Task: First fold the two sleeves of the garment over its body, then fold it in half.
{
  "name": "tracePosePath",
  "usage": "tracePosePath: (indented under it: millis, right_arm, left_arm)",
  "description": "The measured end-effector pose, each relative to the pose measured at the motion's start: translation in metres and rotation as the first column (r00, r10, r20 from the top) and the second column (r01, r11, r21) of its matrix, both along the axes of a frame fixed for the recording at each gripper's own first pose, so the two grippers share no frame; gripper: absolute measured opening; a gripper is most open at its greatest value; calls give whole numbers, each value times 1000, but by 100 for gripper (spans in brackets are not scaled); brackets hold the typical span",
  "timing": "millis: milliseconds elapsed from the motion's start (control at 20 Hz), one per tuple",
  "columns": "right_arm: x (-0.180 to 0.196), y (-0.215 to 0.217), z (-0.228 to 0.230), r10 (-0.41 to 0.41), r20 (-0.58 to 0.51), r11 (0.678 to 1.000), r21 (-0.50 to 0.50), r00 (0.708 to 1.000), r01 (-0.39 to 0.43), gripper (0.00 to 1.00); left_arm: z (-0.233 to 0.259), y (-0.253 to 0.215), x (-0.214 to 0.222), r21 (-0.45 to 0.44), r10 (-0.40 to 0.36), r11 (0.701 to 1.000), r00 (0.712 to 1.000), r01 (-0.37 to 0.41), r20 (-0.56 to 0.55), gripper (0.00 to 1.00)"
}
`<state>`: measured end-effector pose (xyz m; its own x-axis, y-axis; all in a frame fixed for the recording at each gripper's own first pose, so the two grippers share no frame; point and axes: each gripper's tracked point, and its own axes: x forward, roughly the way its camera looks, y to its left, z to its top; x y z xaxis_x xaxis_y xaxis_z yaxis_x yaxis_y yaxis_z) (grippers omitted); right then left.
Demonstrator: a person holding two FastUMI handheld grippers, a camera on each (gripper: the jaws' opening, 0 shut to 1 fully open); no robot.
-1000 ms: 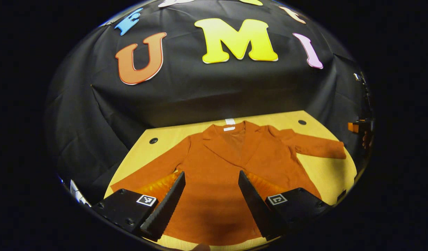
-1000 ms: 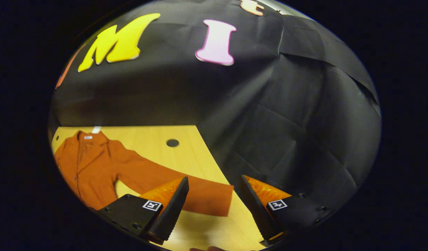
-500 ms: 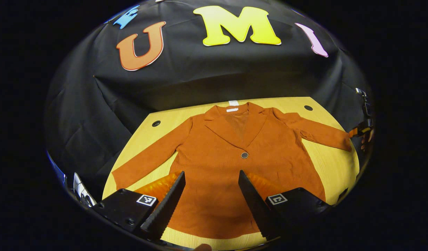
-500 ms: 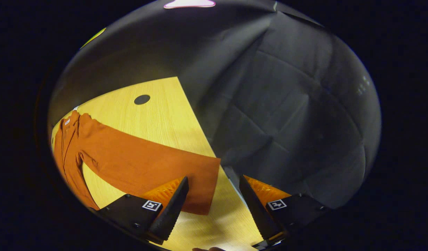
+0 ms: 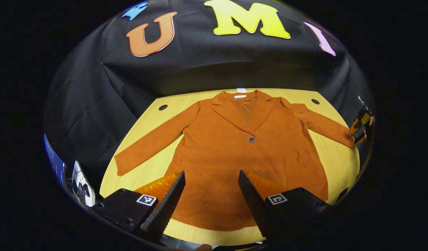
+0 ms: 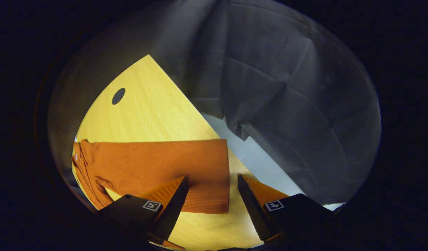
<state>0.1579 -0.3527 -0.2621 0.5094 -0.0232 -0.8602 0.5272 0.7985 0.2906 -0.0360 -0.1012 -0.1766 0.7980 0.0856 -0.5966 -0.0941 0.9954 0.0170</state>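
The right gripper point(image 6: 210, 202), jaws open, has closed in on the sleeve point(image 6: 158, 164) cuff, probably to grasp; left gripper point(image 5: 208, 200) open.

Black cloth wall point(image 5: 207, 69) creased, draped behind and round bench point(image 5: 147, 118). Bench top pale yellow wood, dark round holes nr far corners. Pale floor point(image 6: 259, 160) past bench edge, rt gripper view. Light bright on bench.
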Motion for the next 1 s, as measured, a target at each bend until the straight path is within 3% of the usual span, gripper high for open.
tracePosePath:
  millis: [200, 450, 500, 600, 650, 800, 850, 1000]
  right_arm:
    - [-7, 6, -3, 43, -130, 998, 59, 991, -35, 93]
    - [-3, 7, -1, 55, -176, 998, 34, 983, -50, 61]
    - [2, 7, 1, 61, -161, 998, 38, 985, -56, 60]
    - [7, 12, 2, 88, -143, 996, 36, 986, -83, 42]
    - [7, 13, 2, 98, -143, 995, 31, 985, -95, 24]
    - [9, 17, 5, 109, -111, 992, 68, 988, -102, 22]
    - [9, 21, 5, 107, -110, 992, 85, 988, -98, 2]
    - [-6, 22, 6, 106, -126, 992, 87, 986, -96, 2]
  left_arm:
    - [-15, 8, -7, -10, 41, 999, 998, -41, -46, 99]
    - [-18, 11, -12, -21, 51, 998, 997, -52, -61, 100]
    - [-19, 12, -13, -13, 53, 998, 996, -54, -66, 99]
    - [-16, 15, -13, 5, 62, 998, 996, -61, -67, 99]
    - [-14, 14, -12, 5, 62, 998, 996, -62, -62, 99]
    - [-10, 5, -10, -18, 47, 999, 998, -47, -37, 100]
    - [-10, 1, -9, -31, 37, 999, 999, -38, -32, 100]
    - [-20, -5, -6, -48, -10, 999, 999, 7, -50, 100]
